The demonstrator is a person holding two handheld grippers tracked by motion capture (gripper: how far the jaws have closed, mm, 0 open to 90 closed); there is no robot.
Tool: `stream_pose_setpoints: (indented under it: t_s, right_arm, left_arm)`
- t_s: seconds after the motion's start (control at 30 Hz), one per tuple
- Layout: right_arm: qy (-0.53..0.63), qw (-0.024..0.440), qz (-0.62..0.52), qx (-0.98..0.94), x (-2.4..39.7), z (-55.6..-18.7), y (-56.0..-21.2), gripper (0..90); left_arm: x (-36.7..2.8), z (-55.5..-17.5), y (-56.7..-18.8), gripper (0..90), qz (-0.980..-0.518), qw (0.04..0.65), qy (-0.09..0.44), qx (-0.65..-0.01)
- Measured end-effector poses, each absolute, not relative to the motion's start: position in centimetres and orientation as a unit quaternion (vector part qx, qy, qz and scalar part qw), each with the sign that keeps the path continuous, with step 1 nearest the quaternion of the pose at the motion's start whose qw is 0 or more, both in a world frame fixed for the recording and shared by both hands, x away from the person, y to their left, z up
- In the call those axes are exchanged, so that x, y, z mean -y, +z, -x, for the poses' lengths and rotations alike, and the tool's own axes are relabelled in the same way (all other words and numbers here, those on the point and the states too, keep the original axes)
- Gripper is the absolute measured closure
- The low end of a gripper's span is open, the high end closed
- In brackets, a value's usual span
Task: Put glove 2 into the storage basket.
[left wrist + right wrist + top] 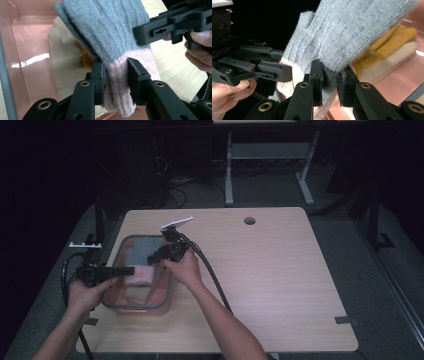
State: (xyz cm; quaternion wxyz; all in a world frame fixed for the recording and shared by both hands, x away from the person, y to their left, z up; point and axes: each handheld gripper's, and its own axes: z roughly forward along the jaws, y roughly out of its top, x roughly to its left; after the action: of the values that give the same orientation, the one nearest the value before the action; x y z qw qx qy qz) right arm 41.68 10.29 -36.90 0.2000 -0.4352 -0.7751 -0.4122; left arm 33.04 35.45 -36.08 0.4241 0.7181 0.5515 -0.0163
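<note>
Left gripper (115, 82) clamps the pink cuff of the grey knitted glove (112, 32); right gripper (332, 82) pinches its grey body. The glove hangs between them over the translucent pink plastic bin (162, 302), at 9 o'clock on the light wooden table (280, 270). A mustard-and-cream knit (387, 52) lies inside.

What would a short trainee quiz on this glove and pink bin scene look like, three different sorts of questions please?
1. True or false: the left gripper is shut on the pink cuff of the grey glove.
2. Which part does the right gripper pinch? A) the grey knit B) the bin's rim C) the cable
3. Fill in: under the glove, inside the pink bin, lie a cream glove and a ____ one.

Key: 1 true; 2 A; 3 yellow.
</note>
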Motion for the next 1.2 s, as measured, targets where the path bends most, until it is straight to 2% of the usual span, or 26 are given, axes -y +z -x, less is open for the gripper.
stream_pose_setpoints:
  t_s: [0.33,0.43,0.63,0.83,0.97,1.2]
  right_arm:
    - [-0.399,0.190,0.439,0.782,-10.0,-41.8,-37.1,74.5]
    - [-0.395,0.181,0.442,0.785,-9.6,-41.8,-37.1,76.7]
    - [-0.393,0.177,0.448,0.783,-9.0,-42.0,-37.1,76.7]
    - [-0.397,0.170,0.446,0.784,-8.6,-41.9,-36.7,75.9]
    - [-0.397,0.166,0.449,0.783,-8.0,-42.0,-36.7,75.1]
    - [-0.401,0.165,0.453,0.779,-7.1,-41.8,-36.7,72.8]
  left_arm:
    - [-35.3,-33.1,-36.7,68.7,-0.716,0.421,-0.016,-0.557]
    - [-35.4,-33.1,-37.1,68.6,-0.709,0.420,-0.015,-0.566]
    - [-35.8,-33.4,-39.0,67.7,-0.719,0.380,-0.029,-0.581]
    - [-35.7,-33.4,-38.9,64.9,-0.730,0.352,0.006,-0.585]
    - [-35.6,-33.2,-38.9,54.4,-0.743,0.334,0.031,-0.580]
    - [-35.6,-33.2,-37.4,47.7,-0.747,0.335,0.067,-0.571]
